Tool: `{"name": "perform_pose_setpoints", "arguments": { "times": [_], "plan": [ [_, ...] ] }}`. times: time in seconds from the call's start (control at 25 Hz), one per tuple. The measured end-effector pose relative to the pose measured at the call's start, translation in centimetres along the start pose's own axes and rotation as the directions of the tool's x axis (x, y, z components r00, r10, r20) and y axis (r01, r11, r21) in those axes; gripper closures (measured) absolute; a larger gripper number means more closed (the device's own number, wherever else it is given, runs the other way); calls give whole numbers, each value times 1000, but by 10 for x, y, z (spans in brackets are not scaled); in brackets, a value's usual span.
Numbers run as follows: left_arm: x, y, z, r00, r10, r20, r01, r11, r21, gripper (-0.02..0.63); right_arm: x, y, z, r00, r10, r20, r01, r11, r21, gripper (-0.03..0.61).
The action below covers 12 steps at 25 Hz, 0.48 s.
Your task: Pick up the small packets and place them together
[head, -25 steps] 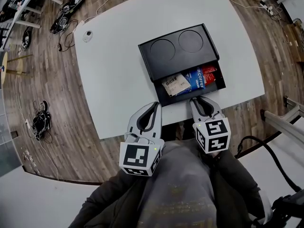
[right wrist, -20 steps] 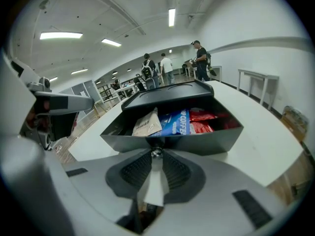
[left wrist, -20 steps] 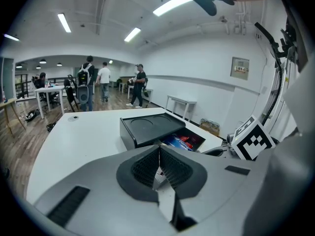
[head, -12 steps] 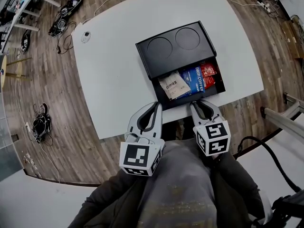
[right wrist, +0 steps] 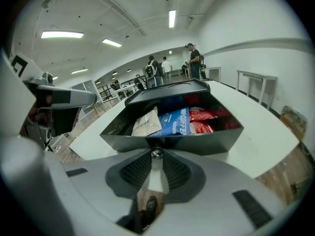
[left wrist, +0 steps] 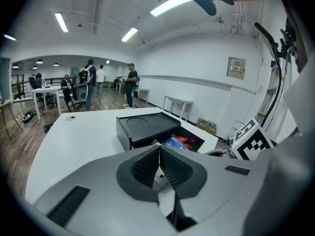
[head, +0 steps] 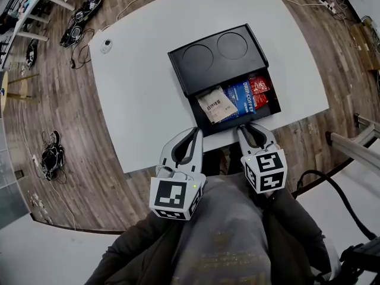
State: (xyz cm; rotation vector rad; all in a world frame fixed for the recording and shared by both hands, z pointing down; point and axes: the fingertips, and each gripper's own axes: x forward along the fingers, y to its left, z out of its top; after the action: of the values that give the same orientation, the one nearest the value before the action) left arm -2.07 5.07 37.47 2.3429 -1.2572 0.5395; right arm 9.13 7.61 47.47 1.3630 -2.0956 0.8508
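Observation:
A black box (head: 217,58) with two round recesses on top stands on the white table (head: 142,94). Its drawer (head: 274,107) is pulled out toward me. A beige packet (head: 217,104), a blue coffee packet (head: 242,95) and red packets (head: 259,86) lie inside. My right gripper (head: 245,127) is at the drawer front, shut on its small metal knob (right wrist: 157,154). In the right gripper view the beige packet (right wrist: 147,122) and the blue packet (right wrist: 175,121) lie just beyond the jaws. My left gripper (head: 197,130) hovers at the table's near edge, left of the drawer, shut and holding nothing.
A small round object (head: 106,45) lies at the table's far left corner. Cables and gear (head: 80,19) lie on the wooden floor beyond it. In the left gripper view several people (left wrist: 93,82) stand by desks far behind the table.
The drawer stands further out of the box and more of the packets shows. Both grippers have hardly moved.

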Motion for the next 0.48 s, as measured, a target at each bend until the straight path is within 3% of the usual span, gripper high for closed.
{"name": "perform_pose_setpoints", "arguments": {
  "times": [0.32,0.48],
  "plan": [
    [-6,7,0,1000,18,8,-18,1000,-3,607,1,-1,-1,1000,-2,10,2,1000,16,502],
    [-5,8,1,1000,12,18,-12,1000,-9,607,-5,-3,-10,999,18,-29,-17,1000,15,500]
  ]
}}
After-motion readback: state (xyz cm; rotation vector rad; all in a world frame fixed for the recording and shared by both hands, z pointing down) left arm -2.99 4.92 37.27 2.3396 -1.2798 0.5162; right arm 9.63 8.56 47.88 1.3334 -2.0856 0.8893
